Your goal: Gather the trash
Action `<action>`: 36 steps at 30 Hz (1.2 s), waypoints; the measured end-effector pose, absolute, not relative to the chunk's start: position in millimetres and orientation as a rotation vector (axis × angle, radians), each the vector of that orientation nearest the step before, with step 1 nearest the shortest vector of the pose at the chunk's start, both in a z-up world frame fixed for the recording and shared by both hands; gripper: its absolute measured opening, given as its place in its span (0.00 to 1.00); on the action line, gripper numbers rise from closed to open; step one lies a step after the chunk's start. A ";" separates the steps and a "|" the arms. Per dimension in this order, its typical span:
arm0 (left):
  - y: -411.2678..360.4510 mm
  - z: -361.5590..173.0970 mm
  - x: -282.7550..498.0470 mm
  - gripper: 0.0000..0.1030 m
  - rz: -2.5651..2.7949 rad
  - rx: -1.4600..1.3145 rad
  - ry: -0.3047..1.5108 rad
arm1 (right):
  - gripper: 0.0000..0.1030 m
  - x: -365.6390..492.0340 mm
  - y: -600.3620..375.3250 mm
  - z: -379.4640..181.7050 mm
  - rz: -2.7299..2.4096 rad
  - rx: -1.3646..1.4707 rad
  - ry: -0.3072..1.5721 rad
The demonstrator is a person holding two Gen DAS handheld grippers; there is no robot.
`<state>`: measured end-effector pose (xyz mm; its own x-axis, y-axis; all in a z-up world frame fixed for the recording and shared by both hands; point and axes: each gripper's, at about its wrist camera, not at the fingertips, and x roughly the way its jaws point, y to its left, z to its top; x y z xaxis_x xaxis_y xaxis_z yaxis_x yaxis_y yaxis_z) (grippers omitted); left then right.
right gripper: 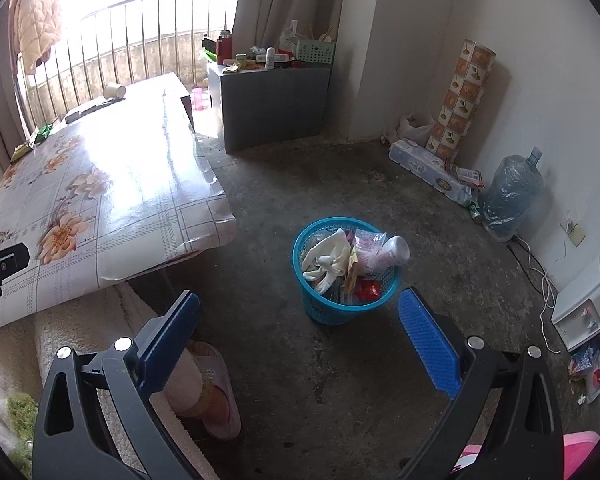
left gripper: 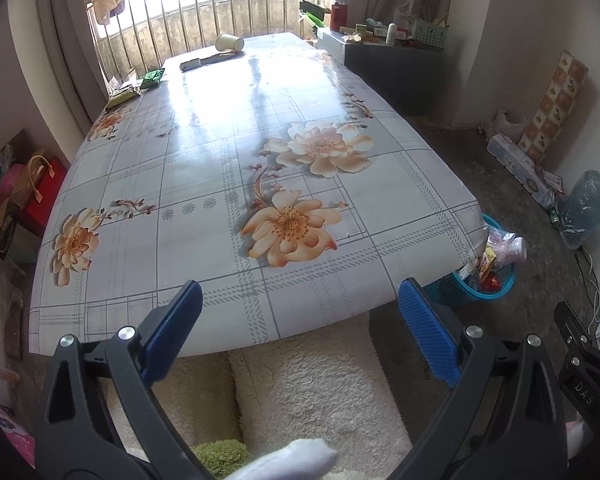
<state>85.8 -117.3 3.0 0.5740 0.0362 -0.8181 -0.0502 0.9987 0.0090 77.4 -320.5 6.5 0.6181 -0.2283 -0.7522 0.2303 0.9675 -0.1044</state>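
Our blue basket (right gripper: 346,276) on the floor by the table's near right corner is already full of trash. Our left tool (left gripper: 300,320) and right tool (right gripper: 298,328) are both spread wide, holding nothing. A paper cup (left gripper: 229,43) and green wrappers (left gripper: 152,79) still wait at the table's (left gripper: 204,152) far left corner.

We count one table (left gripper: 204,184), with one paper cup (left gripper: 229,43) lying at its twelve o'clock end and two green packets (left gripper: 153,78) at about ten o'clock. On the floor at three o'clock stands one blue basket (right gripper: 342,312) holding one white glove (right gripper: 326,258) and one white bottle (right gripper: 394,249). At one o'clock by the wall we count one water jug (right gripper: 510,194) and one patterned roll (right gripper: 462,100), and we hold two grippers, left (left gripper: 300,320) and right (right gripper: 300,332).
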 end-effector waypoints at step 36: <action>-121.9 21.2 67.9 0.92 0.002 0.024 0.902 | 0.94 63.5 -321.6 16.9 -0.234 0.016 0.869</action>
